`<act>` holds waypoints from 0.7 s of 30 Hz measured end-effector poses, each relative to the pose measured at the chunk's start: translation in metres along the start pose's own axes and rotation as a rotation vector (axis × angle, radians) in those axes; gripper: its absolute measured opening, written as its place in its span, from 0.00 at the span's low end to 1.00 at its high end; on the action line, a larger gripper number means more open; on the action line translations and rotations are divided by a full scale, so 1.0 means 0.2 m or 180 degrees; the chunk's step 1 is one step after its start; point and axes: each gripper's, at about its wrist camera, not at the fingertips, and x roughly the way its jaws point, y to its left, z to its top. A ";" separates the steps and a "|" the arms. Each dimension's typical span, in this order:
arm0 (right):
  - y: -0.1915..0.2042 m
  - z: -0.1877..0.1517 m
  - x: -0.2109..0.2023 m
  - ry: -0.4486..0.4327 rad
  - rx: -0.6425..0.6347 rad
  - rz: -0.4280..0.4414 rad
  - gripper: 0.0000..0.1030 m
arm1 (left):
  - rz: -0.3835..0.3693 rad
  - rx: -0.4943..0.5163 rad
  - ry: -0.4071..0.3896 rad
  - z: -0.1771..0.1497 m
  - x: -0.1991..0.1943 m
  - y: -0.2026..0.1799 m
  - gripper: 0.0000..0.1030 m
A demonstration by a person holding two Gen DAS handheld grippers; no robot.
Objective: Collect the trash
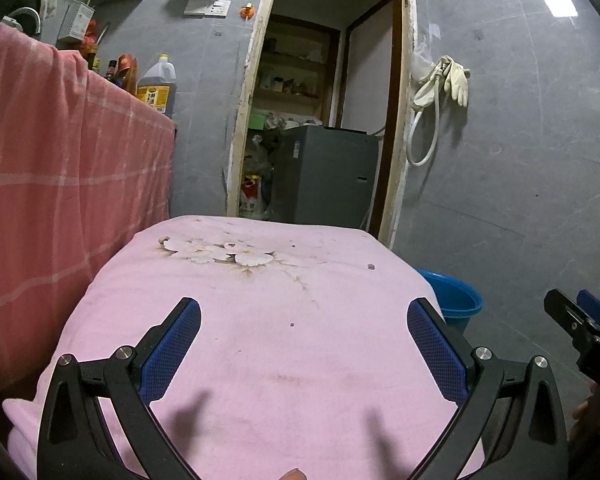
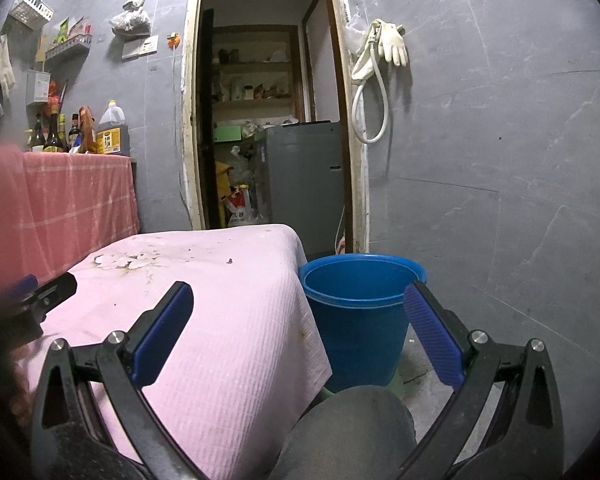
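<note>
A low table under a pink flowered cloth (image 1: pixel 260 320) (image 2: pixel 204 300) fills the foreground. Only tiny specks lie on it, such as a small crumb (image 1: pixel 370 267) (image 2: pixel 230 260) near the far right edge. A blue plastic bucket (image 2: pixel 360 312) (image 1: pixel 456 296) stands on the floor by the table's right side, and it looks empty inside. My left gripper (image 1: pixel 304 320) hovers open above the cloth with nothing between its fingers. My right gripper (image 2: pixel 298 304) is open too, straddling the table's right edge and the bucket. Each gripper shows at the edge of the other's view.
A counter draped in a red checked cloth (image 1: pixel 60 160) stands left, with bottles and an oil jug (image 1: pixel 158 84) on it. Behind is a doorway (image 1: pixel 320 100) to a store room with a grey appliance (image 1: pixel 324 176). Gloves and a hose (image 2: pixel 380 64) hang on the grey tiled wall. A person's knee (image 2: pixel 352 432) is below.
</note>
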 end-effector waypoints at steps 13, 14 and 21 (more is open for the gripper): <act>-0.01 -0.02 0.00 -0.0019 0.0002 -0.0012 1.00 | 0.0021 0.0006 0.0007 -0.03 0.00 0.03 0.98; -0.01 -0.03 0.00 -0.0020 0.0003 -0.0010 1.00 | 0.0019 0.0005 0.0006 -0.03 0.00 0.03 0.98; -0.01 -0.02 0.00 -0.0018 0.0010 -0.0011 1.00 | 0.0016 0.0014 -0.0005 -0.03 0.00 0.04 0.98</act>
